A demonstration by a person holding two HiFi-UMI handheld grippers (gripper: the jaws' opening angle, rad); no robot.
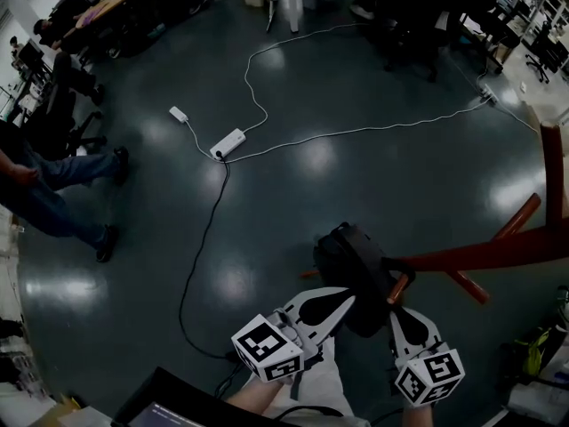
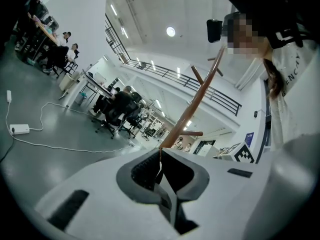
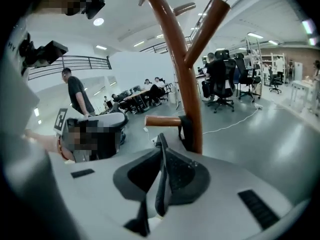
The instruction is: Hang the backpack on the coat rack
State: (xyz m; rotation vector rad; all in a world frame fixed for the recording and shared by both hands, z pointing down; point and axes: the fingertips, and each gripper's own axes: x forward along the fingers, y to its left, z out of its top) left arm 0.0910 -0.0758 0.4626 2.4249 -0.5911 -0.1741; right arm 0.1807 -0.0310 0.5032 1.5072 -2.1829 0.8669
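- Black fabric backpack point(image 1: 351, 261): lies against the lower pegs of the reddish-brown wooden coat rack point(image 1: 498, 249), just ahead of both grippers. A black carry loop point(image 3: 187, 129) lies over the short wooden peg point(image 3: 162, 120), right where the peg meets the trunk.
- Left gripper point(image 2: 160, 151): jaws pressed together, with nothing visible between them. In the head view its tips are at the lower edge of the bag; whether they touch it cannot be told.
- Right gripper point(image 3: 162, 151): jaws pinched on a thin dark strap point(image 3: 161, 169) seen edge-on, probably part of the bag.
- Step in hand, as judged: settling the bag's weight onto the peg and letting go.
- Good practice: check that the loop sits deep at the trunk, not near the peg tip. Lower until the pinched strap goes slack, and only then part the jaws.
- Withdrawal: draw each gripper straight back from the bag so that no jaw catches a strap.
- Risk: a sideways pull could slide the loop off or rock the rack.
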